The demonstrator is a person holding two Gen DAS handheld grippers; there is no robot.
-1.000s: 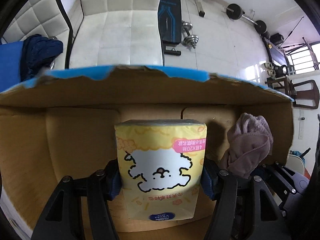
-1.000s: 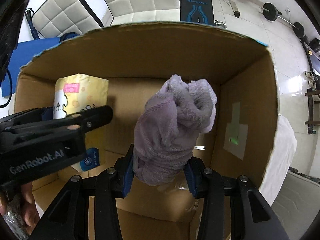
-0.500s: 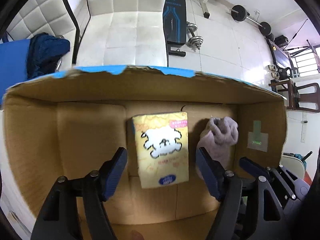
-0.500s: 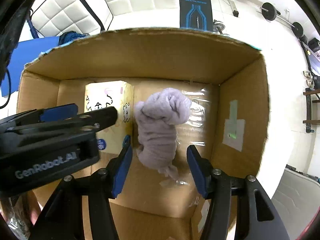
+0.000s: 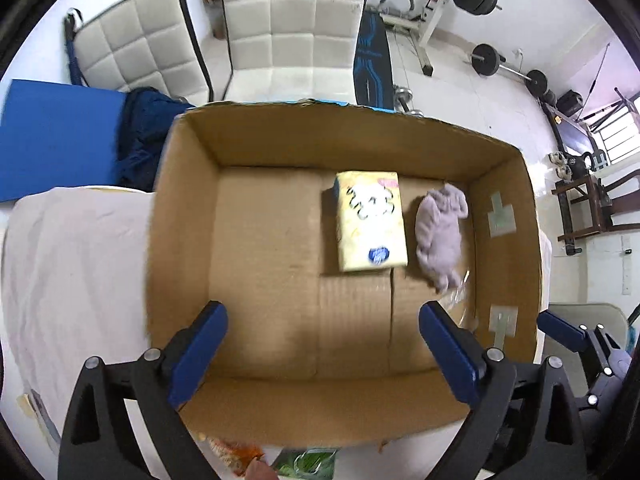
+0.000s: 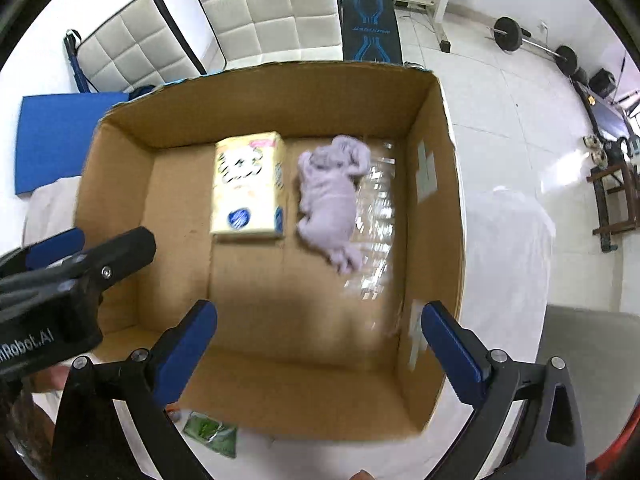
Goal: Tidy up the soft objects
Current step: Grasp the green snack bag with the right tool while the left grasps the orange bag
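A yellow tissue pack (image 5: 370, 222) with a white dog drawing lies flat on the floor of an open cardboard box (image 5: 184, 216). A lilac towel (image 5: 439, 232) lies right beside it, to its right. Both also show in the right wrist view: the tissue pack (image 6: 250, 184) and the towel (image 6: 332, 200) in the cardboard box (image 6: 430, 200). My left gripper (image 5: 322, 336) is open and empty above the box's near side. My right gripper (image 6: 318, 332) is open and empty, also above the near side. The left gripper's body (image 6: 60, 280) shows at the left of the right wrist view.
The box stands on a white cloth-covered surface (image 5: 76, 264). A green packet (image 6: 210, 432) and an orange item (image 5: 236, 452) lie in front of the box. A blue mat (image 5: 52, 136), white padded chairs (image 5: 296, 28) and gym weights (image 5: 484, 60) lie beyond.
Both grippers opened and let go: the tissue pack and the towel dropped to the box floor. Both grippers then rose and pulled back, so the whole box is in view.
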